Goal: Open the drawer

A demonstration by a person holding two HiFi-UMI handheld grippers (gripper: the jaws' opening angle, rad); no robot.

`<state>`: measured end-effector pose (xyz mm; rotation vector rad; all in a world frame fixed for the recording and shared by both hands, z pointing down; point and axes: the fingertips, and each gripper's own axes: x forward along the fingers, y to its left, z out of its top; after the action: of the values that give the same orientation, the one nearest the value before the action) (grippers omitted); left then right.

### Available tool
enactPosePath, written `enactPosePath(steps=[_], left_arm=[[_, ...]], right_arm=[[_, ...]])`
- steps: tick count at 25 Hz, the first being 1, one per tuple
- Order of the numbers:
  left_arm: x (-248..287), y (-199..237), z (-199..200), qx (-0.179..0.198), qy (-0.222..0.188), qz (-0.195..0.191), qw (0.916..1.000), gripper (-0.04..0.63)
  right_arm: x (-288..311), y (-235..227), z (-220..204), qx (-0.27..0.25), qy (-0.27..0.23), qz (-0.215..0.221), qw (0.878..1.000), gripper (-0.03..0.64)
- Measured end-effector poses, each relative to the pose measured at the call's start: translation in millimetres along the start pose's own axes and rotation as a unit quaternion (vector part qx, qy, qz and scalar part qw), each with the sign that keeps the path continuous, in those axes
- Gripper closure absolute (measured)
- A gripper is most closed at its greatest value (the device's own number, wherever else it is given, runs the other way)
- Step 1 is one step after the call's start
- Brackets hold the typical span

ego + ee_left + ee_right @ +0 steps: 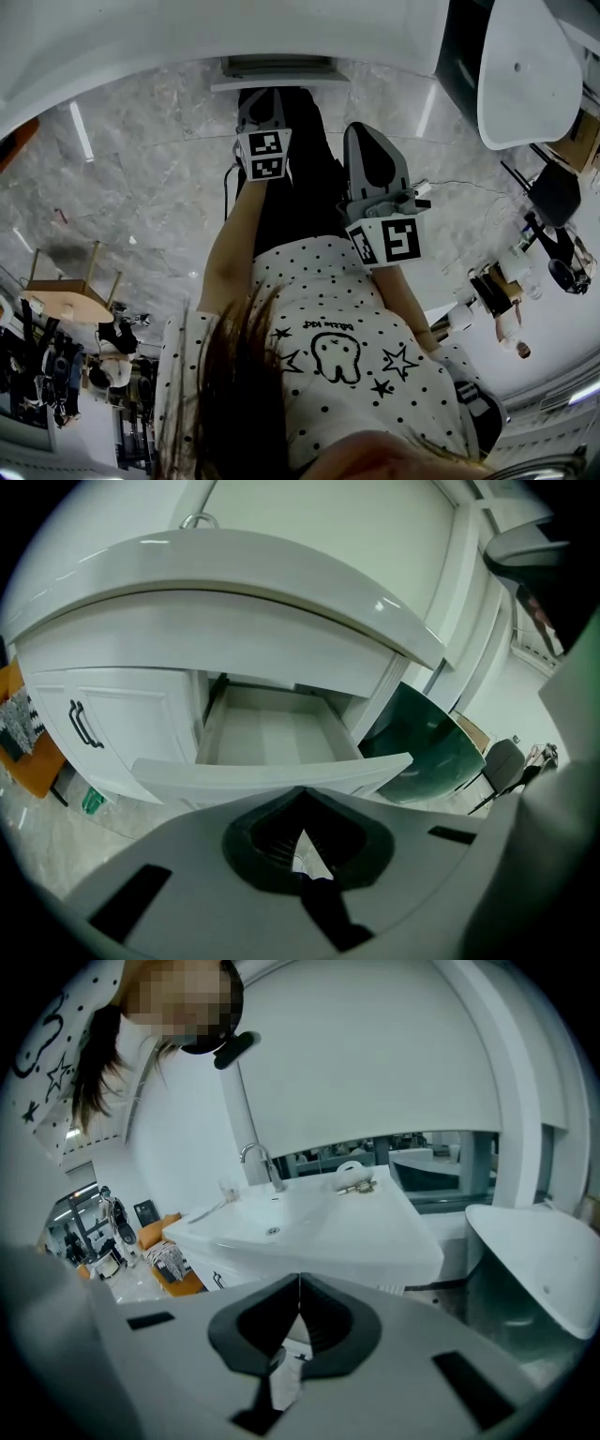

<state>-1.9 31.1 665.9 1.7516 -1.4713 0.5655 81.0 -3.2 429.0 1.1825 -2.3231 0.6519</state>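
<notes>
Finds the drawer (272, 772) pulled well out of the white vanity (122, 724), directly under the curved rim of the sink (234, 574) and right of a cupboard door (112, 714) with a dark handle. Shows a pale drawer floor between its side walls in the left gripper view. Sets a dark green curved panel (431, 752) just right of the open drawer. Aims the left gripper (302, 803) toward the drawer's front panel, jaws brought together at the tips with nothing between them. Looks past the right gripper (300, 1283), likewise closed tip to tip and empty, down onto the sink's bowl and its curved tap (255, 1159). Catches both grippers side by side in the head view, above a marble-patterned floor (141, 169) and ahead of a dotted shirt (319, 281), the left one further forward. Places a pale slab at that view's top edge, probably the drawer front, just beyond the left gripper.
</notes>
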Motion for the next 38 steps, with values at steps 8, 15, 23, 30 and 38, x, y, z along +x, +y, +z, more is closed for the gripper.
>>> enactPosePath(steps=[8,15,23,30,38], left_arm=[[-26,-4,48,0.014,-0.049,-0.008,0.9986,0.591],[-37,-9,79,0.025,-0.079,-0.018,0.9964,0.591],[-55,-18,103,0.042,-0.100,-0.027,0.9937,0.591],[-64,-23,121,0.052,-0.113,-0.034,0.9916,0.591],[-79,-24,152,0.054,-0.134,-0.030,0.9891,0.591]], right_arm=[[-10,-6,7,-0.005,-0.001,-0.016,1.000,0.601],[-12,-17,4,-0.018,0.001,-0.030,0.999,0.602],[-17,-23,4,-0.030,-0.006,-0.038,0.999,0.603],[-16,-29,3,-0.041,-0.002,-0.043,0.998,0.603],[-15,-20,21,-0.071,-0.021,-0.026,0.997,0.601]])
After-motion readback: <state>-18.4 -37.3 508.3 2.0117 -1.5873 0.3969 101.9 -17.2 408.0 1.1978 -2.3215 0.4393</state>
